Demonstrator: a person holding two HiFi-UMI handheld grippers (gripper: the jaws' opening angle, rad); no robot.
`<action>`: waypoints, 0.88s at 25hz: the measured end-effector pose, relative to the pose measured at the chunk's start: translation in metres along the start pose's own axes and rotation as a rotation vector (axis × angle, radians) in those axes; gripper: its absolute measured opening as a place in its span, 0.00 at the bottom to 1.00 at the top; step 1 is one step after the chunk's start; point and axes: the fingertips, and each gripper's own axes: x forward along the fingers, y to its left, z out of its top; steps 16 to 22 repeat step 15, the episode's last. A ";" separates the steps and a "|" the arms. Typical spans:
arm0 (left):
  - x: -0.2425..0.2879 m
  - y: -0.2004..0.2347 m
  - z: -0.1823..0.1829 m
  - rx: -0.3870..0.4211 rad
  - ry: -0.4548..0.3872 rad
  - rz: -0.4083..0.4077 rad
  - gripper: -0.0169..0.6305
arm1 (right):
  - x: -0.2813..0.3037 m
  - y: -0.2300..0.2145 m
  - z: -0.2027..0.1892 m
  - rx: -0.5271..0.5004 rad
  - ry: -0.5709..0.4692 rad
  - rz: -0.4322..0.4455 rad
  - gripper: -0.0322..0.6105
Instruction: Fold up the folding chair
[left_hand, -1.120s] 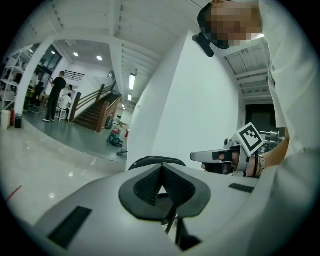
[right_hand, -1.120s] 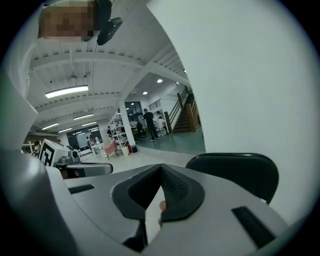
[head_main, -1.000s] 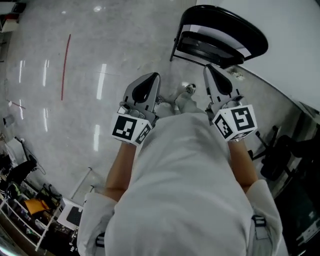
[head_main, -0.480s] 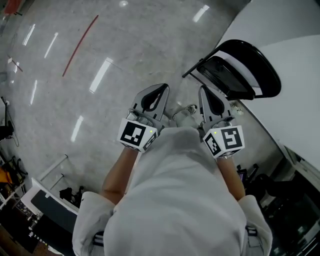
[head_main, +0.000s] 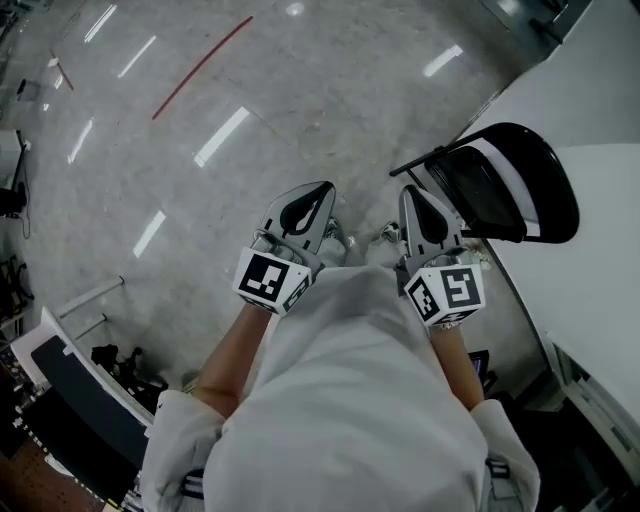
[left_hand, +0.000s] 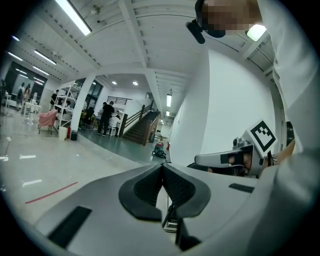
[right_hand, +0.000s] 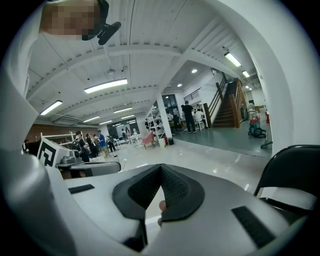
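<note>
On the floor (head_main: 200, 230), near the right tool (head_main: 412, 197): folding chair (head_main: 500, 185) unfolded, untouched | left tool (head_main: 318, 192), right tool: jaws pressed together, empty | risk: arriving unopened, tips may shove chair, sliding it away.

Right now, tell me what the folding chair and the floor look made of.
Folding chair: smooth black back and seat with a soft sheen, probably moulded plastic or painted steel; its thin black tubes are likely metal. Floor: pale grey, mottled, highly polished, reflecting ceiling lights; stone, terrazzo or polished concrete, can't tell which.
</note>
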 end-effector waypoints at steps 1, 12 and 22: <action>-0.007 0.002 0.001 -0.003 -0.005 0.023 0.05 | 0.001 0.007 -0.001 -0.008 0.007 0.022 0.06; -0.031 -0.029 -0.009 -0.062 -0.051 0.241 0.05 | -0.014 0.013 -0.009 -0.051 0.059 0.203 0.06; -0.027 -0.055 -0.010 -0.069 -0.049 0.266 0.05 | -0.030 0.002 -0.008 -0.062 0.072 0.234 0.06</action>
